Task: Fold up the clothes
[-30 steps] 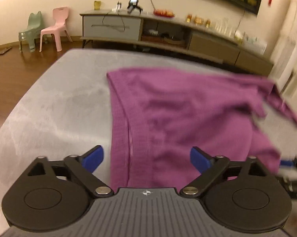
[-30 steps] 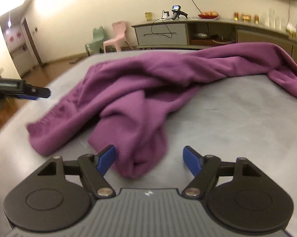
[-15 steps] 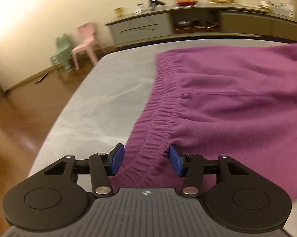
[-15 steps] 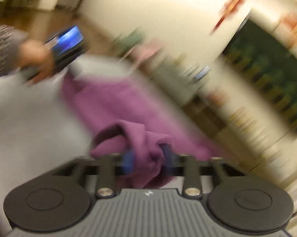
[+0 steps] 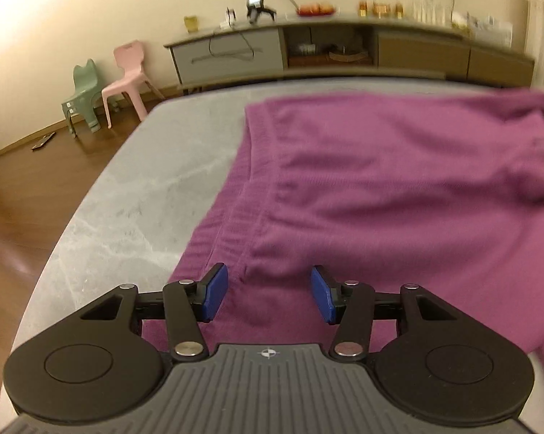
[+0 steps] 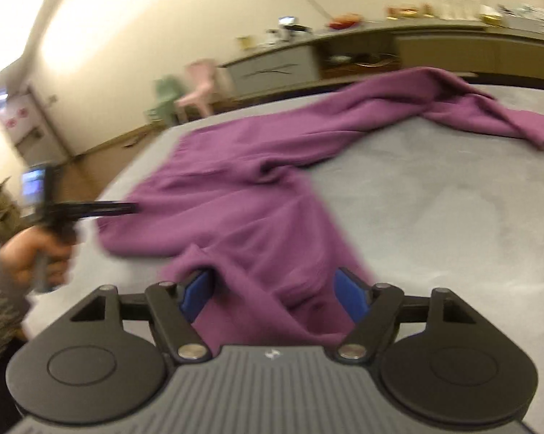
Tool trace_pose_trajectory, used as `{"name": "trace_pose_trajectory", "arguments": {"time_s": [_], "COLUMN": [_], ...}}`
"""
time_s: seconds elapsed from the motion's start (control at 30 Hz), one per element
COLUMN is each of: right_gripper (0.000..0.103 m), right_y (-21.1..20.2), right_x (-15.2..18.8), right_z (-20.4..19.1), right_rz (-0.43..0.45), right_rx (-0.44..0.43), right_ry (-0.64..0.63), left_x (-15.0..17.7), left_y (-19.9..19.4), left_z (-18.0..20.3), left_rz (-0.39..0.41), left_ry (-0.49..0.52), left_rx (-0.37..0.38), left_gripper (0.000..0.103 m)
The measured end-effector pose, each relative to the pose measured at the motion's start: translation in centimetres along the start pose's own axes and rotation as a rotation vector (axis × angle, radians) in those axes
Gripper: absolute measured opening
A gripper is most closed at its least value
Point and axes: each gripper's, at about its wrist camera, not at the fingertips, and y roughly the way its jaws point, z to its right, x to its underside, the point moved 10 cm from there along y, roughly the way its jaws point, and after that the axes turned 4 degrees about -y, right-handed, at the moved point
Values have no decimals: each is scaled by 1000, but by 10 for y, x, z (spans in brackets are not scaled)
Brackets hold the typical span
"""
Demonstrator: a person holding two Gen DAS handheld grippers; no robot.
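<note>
Purple garment (image 5: 398, 188) lies spread on the grey worktop (image 5: 134, 195), one leg trailing toward the far edge. Left gripper (image 5: 268, 294): jaws apart, straddling the waistband without pressing. Right gripper (image 6: 273, 294): jaws closing around a cloth fold, pads not yet clamped. Two small chairs (image 5: 105, 86) and a sideboard (image 5: 344, 50) stand beyond

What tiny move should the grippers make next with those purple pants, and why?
Probably close the left gripper on the waistband of the purple pants: cloth lies between its pads unpinched. The right gripper, jaws closing, straddles a leg on the grey table.
</note>
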Motion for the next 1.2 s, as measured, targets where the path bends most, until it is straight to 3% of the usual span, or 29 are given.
{"name": "trace_pose_trajectory", "arguments": {"time_s": [0.1,0.13,0.17,0.2,0.27,0.33,0.37,0.4,0.43,0.47,0.5,0.53,0.57,0.63,0.73,0.8,0.87,0.93,0.97,1.0,1.1,1.2], "right_gripper": [72,62,18,11,11,11,12,31,52,87,88,83,76,78,88,89,87,57,15,6,4,0], "right_y": [-5,-1,3,6,-9,-44,-58,-69,-75,-78,-81,-82,-80,-72,-44,-26,-17,-7,2,6,-33,-78], "right_x": [20,29,38,42,16,-30,-47,-60,-65,-65,-61,-52,-42,-22,-1,-4,-5,-1,3,2,-53,-110], "right_z": [-21,-26,-28,-24,-8,24,43,63,85,108,125,132,124,92,55,70,109,138,144,149,131,57], "right_rz": [-18,-55,-101,-134,-74,57,100,125,123,99,73,56,66,115,100,86,62,23,-7,-18,120,313], "right_rx": [35,65,104,155,231,295,353,431,555,717,853,919,895,763,628,652,660,604,550,525,690,880], "right_ry": [-124,-201,-278,-346,-391,-309,-292,-296,-322,-366,-392,-382,-351,-283,-296,-274,-122,27,63,72,-187,-642], "left_x": [-5,-7,-8,-9,-9,-10,-10,-10,-10,-10,-10,-10,-10,-9,-10,-10,-10,-11,-11,-11,-11,-13], "left_y": [9,11,13,14,15,18,18,19,19,18,18,16,15,14,13,13,14,15,16,16,16,21], "left_z": [-1,-2,-2,-2,-9,-19,-22,-24,-24,-22,-20,-17,-15,-11,-10,-13,-14,-13,-13,-13,-14,-27], "left_rz": [7,9,14,18,17,16,14,11,7,9,9,9,8,11,19,17,18,18,20,25,29,24], "left_ry": [6,8,16,23,20,20,14,7,6,18,30,41,52,76,97,87,87,85,87,94,97,77], "left_rx": [-2,-4,-10,-15,-34,-72,-75,-76,-75,-81,-85,-85,-86,-91,-94,-87,-86,-88,-89,-93,-86,-117], "left_gripper": [56,56,56,56,56,56,56,56,56,56,56,56,56,56,56,56,57,57,57,57,58,62]}}
